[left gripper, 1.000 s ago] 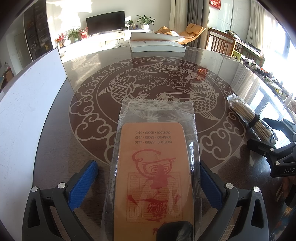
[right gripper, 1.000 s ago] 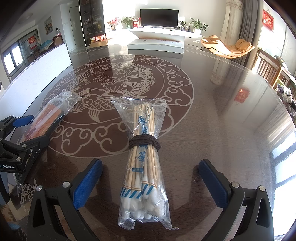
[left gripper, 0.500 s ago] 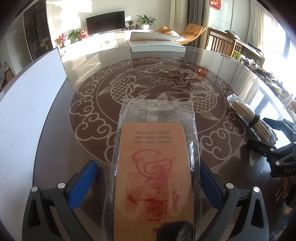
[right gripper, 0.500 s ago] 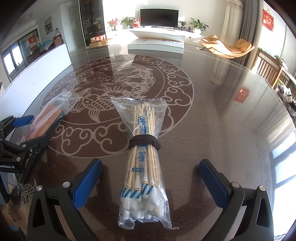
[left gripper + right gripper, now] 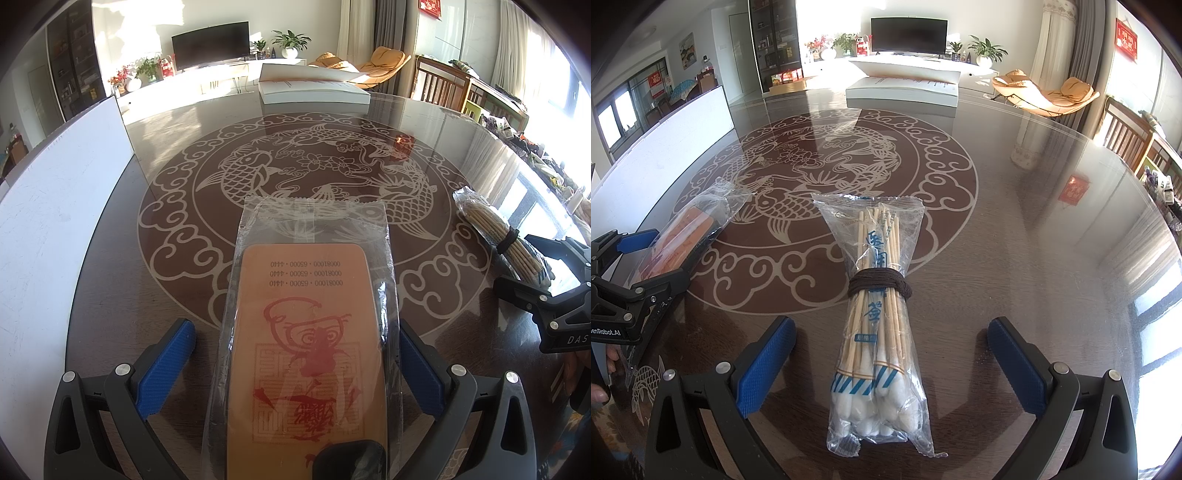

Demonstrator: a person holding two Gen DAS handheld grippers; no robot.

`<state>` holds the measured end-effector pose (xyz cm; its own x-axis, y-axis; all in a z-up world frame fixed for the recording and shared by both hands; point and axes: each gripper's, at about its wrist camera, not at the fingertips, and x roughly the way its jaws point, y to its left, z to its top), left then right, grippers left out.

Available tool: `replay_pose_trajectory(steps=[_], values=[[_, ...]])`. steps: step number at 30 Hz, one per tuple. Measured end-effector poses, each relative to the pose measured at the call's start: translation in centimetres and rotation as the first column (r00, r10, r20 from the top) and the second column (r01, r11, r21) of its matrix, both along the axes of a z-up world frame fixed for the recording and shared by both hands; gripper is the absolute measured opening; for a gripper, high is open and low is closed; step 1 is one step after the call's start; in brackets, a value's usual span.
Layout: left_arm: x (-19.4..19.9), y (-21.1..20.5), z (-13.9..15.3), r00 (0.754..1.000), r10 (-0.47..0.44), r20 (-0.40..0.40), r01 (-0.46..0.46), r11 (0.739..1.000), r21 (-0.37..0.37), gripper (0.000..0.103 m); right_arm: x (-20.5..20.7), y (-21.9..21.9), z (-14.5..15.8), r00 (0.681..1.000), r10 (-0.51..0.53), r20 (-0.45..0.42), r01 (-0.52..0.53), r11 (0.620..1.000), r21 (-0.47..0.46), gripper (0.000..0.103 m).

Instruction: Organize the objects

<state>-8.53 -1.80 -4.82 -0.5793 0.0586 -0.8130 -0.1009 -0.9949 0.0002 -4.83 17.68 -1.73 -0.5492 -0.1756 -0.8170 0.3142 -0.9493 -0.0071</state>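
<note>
Lying lengthwise between the spread blue pads of the left claw, the orange packet in its clear wrapper runs straight away from the camera along the fingers, toward the fish pattern in the middle of the counter. The pad on the side nearer the cotton swabs looks to be touching the wrapper's edge or just beside it; the other pad stands apart, so nothing is pinched.

Further along, the bag of cotton swabs, tied at the waist with a dark band, lies in the same way between the pads of the right claw. Its long axis also points toward the fish pattern, with the white tips nearest the camera and the stick ends fanned out beyond the band. This claw is spread wide too, with clear gaps on both sides.

Each claw is the nearer one to its own item, and each would, I judge, need only to close across the short width.

Compared with a second ago, nothing has shifted: both items and both claws sit in the same places.
</note>
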Motion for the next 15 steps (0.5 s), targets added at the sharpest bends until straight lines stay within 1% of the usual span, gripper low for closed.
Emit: replay_pose_trajectory(steps=[11,13,15], values=[[-0.01,0.00,0.00,1.000,0.000,0.001,0.000,1.000,0.000,0.103,0.00,0.00,0.00,1.000,0.000,0.000,0.000,1.000,0.000,0.103],[-0.15,0.06,0.07,1.000,-0.003,0.023,0.003,1.000,0.002,0.103,0.01,-0.01,0.00,1.000,0.000,0.000,0.000,1.000,0.000,0.103],[-0.30,0.06,0.22,0.997,-0.024,0.072,0.024,1.000,-0.004,0.103,0.01,0.00,0.00,1.000,0.000,0.000,0.000,1.000,0.000,0.103]])
